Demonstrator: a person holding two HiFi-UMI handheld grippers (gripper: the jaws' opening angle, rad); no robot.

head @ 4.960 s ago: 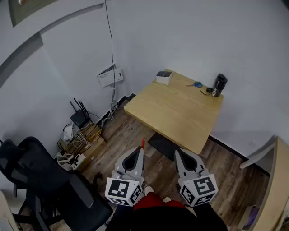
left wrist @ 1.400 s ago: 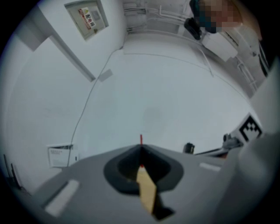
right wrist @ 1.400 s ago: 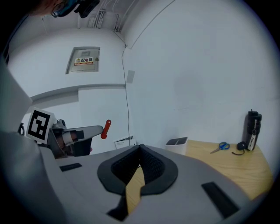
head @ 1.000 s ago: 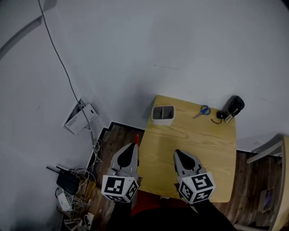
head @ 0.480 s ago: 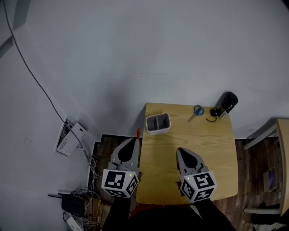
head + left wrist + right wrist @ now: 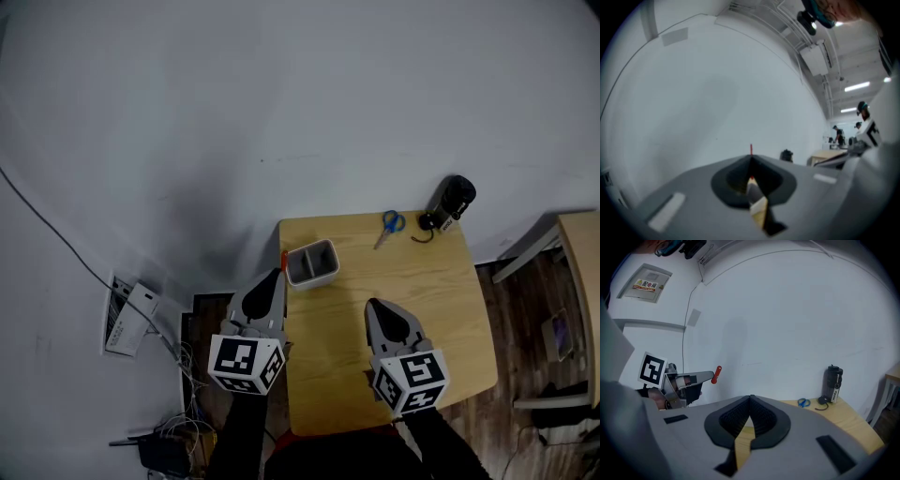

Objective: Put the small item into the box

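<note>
My left hand-held gripper point(image 6: 277, 277) is pinched shut on the small red item point(image 6: 284, 260). It is a slim piece whose long axis runs straight on from the jaw tips, pointing away from me toward the wall point(image 6: 281, 112). It hovers at the left edge of the table point(image 6: 412, 291), just beside the box point(image 6: 314, 276). My right hand-held gripper point(image 6: 374, 307) is pressed together on nothing, over the table's middle. Scissors point(image 6: 391, 224) and a black bottle point(image 6: 451, 201) sit at the far side, well apart from the box.

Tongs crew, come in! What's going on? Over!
Left tongs shut on small red item. Right tongs shut, empty. Box sits on table ahead, nothing blocking it.
</note>
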